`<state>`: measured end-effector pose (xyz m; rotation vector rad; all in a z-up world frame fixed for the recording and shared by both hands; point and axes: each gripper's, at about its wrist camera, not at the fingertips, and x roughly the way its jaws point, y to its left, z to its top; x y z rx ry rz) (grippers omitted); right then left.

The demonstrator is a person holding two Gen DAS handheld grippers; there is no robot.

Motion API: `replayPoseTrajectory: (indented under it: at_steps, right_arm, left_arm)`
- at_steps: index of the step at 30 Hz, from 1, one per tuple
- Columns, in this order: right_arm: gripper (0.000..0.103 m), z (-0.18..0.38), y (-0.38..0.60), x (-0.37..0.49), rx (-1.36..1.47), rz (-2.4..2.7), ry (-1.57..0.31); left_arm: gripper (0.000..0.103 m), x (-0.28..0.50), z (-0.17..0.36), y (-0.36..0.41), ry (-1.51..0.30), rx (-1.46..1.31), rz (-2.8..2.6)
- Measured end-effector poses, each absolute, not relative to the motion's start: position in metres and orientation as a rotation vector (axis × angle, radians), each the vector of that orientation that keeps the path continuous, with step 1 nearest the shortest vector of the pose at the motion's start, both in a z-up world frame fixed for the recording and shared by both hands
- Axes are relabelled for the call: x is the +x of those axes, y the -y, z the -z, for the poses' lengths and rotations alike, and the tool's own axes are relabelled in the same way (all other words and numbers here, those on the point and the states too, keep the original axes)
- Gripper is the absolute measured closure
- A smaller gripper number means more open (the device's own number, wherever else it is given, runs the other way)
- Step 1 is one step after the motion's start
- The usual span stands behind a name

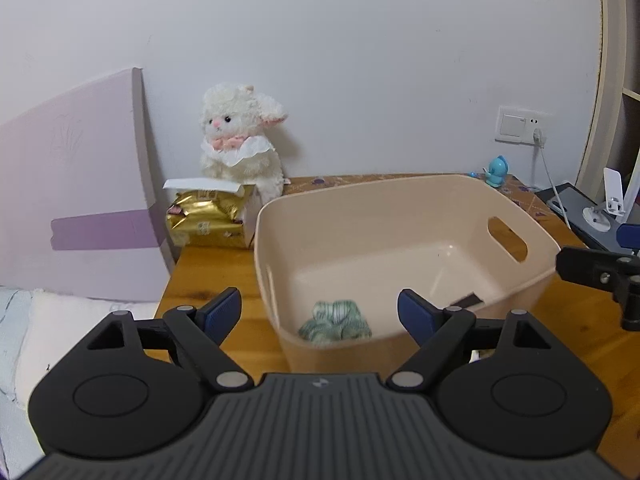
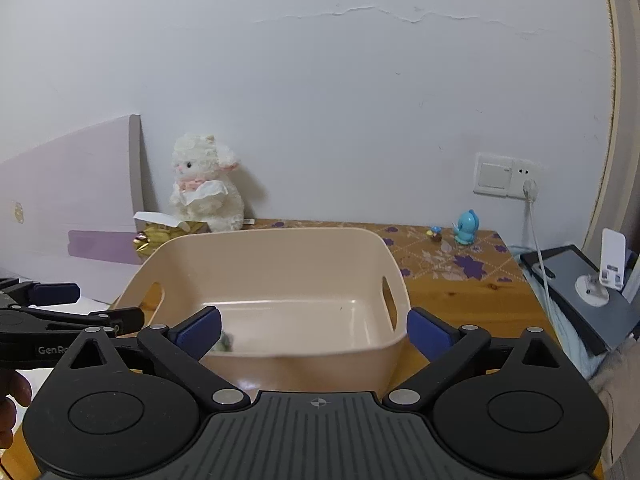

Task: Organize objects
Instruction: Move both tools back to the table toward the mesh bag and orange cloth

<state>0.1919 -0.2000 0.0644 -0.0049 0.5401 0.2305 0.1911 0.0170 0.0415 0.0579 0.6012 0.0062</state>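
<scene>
A beige plastic bin (image 1: 360, 196) with handle slots stands on the wooden table. Inside it, near the front wall, lies a green-and-white striped cloth scrunchie (image 1: 336, 322), and a small dark item (image 1: 466, 301) rests on the bin floor. My left gripper (image 1: 319, 314) is open and hovers at the bin's near rim, nothing between its blue pads. My right gripper (image 2: 315, 332) is open too, in front of the same bin (image 2: 280, 264), and empty. The scrunchie (image 2: 226, 344) barely peeks past its left finger. The left gripper's fingers (image 2: 120, 318) show at the left edge.
A white plush lamb (image 1: 240, 140) and a gold foil packet (image 1: 208, 216) stand behind the bin by the wall. A blue figurine (image 2: 466, 227) sits at the back right. A tablet with a white stand (image 2: 592, 292), a wall socket with its cable (image 2: 530, 190) and a purple board (image 1: 80, 200) flank the table.
</scene>
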Motion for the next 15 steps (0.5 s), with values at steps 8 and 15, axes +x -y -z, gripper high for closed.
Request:
replayPoseTrajectory:
  at_steps: [8, 15]
  right_arm:
    - [0.000, -0.053, 0.204, 0.156, -0.026, -0.244, -0.577]
    - [0.000, -0.026, 0.202, 0.139, -0.071, -0.247, -0.643]
  left_arm:
    - [0.017, 0.153, -0.030, -0.026, -0.641, 0.047, -0.032]
    - [0.016, 0.136, -0.006, -0.031, -0.698, 0.043, -0.046]
